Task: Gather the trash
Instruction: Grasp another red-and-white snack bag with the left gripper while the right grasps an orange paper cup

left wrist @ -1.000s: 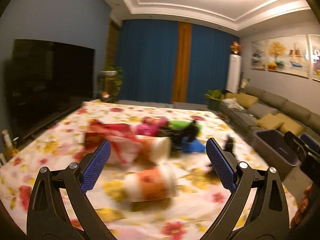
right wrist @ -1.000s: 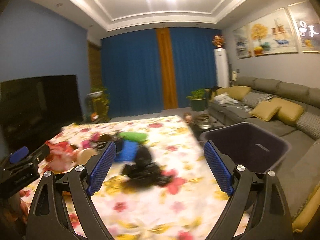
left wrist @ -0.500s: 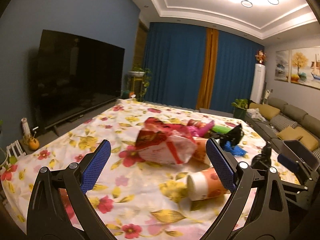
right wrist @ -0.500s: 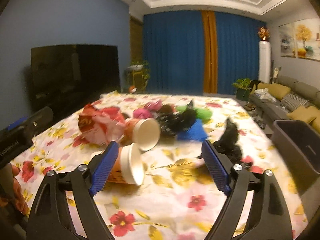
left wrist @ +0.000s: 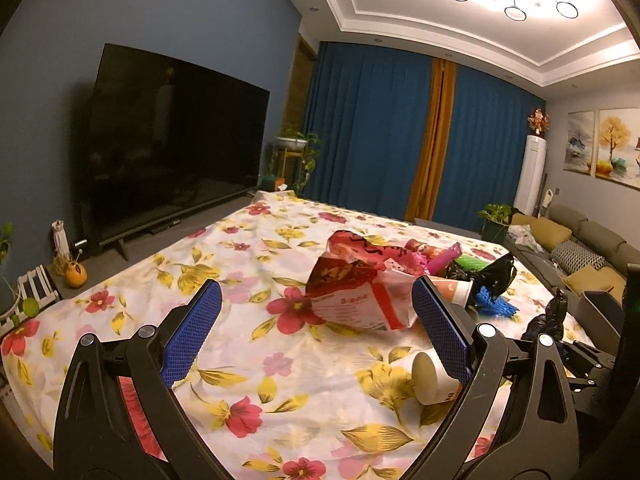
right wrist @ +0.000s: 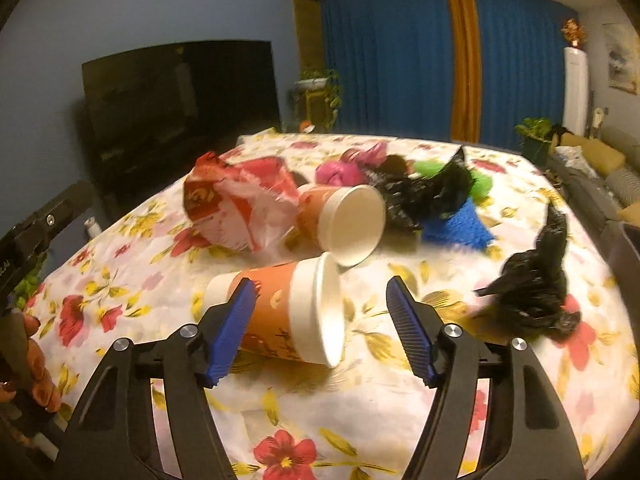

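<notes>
An orange paper cup (right wrist: 280, 312) lies on its side on the flowered cloth (right wrist: 360, 420). My right gripper (right wrist: 320, 284) straddles it with jaws closing; the left pad overlaps the cup's side, and the right pad stands clear of its rim. Behind it lie a second orange cup (right wrist: 344, 220), a red-and-white plastic bag (right wrist: 236, 204) and black bags (right wrist: 532, 284). My left gripper (left wrist: 316, 284) is open above the cloth with nothing between its pads. The red-and-white bag (left wrist: 352, 288) lies beyond it and the near cup (left wrist: 432, 376) shows by its right finger.
Pink wrappers (right wrist: 340, 172), a green scrap (right wrist: 428, 168) and a blue mesh piece (right wrist: 456, 224) lie at the back of the pile. A grey bin (left wrist: 596, 300) stands off the table's right side. A television (left wrist: 168, 160) lines the left wall, a sofa (left wrist: 580, 236) the right.
Both views swung left toward the television. My right gripper came down and in over the lying cup, and its jaws narrowed. My left gripper shifted left, away from the pile.
</notes>
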A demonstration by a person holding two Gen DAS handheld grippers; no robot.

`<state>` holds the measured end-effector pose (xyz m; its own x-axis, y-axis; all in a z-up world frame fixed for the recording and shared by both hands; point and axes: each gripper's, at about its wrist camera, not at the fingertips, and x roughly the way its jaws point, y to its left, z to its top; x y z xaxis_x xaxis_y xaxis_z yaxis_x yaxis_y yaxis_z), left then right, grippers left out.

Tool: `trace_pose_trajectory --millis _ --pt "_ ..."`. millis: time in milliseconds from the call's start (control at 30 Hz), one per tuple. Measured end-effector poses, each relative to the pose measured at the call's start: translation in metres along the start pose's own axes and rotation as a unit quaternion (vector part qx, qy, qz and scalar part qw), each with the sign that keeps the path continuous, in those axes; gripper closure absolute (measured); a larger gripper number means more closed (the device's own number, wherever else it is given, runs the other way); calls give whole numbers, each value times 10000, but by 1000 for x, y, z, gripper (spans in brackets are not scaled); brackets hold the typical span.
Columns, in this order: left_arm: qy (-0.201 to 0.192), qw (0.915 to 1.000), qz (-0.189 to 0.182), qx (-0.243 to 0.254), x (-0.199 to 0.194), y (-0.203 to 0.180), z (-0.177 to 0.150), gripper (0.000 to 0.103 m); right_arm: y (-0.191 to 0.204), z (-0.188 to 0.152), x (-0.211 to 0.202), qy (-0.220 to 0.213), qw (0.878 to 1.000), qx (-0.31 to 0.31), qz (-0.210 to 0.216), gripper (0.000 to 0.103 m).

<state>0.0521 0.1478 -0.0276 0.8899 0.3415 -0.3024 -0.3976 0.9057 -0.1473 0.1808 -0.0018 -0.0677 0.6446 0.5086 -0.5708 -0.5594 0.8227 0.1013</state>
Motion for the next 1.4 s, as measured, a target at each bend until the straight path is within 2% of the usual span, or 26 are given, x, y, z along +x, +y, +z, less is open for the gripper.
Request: trace_pose_trajectory --millis 433,567,767,933,1067,1167,1267,1300,1333,1367,1400 --pt "30 10000 36 42 4 1 0 9 1 -2 3 216 9961 184 841 78" --pt "59 9999 4 137 9 -4 1 9 1 -1 -6 121 9952 224 941 99" --pt "205 9994 -292 43 33 -5 14 9 -4 5 -27 -229 9960 232 829 99" --pt "340 9982 -489 42 70 -5 30 9 -11 9 -43 -490 9964 223 649 99" --pt "824 9937 -760 -83 111 0 36 10 -14 10 -49 -595 9966 170 544 99" --pt "1013 9913 -839 2 130 -4 36 12 -16 10 -50 -635 9966 180 497 99" --pt "1325 9873 -864 172 150 -7 30 23 -18 10 -50 -648 9967 174 451 99" --pt "1471 9850 -877 216 158 -7 25 33 -20 10 -50 -648 9968 179 432 99" --pt "1617 9815 -996 234 164 -7 19 50 -20 10 -50 -648 9968 184 425 99" --pt "1717 9786 -1110 224 167 -6 15 57 -22 10 -50 -648 9969 200 405 99" --pt "1840 9747 -1258 183 171 -5 9 69 -23 10 -50 -650 9969 218 393 99"
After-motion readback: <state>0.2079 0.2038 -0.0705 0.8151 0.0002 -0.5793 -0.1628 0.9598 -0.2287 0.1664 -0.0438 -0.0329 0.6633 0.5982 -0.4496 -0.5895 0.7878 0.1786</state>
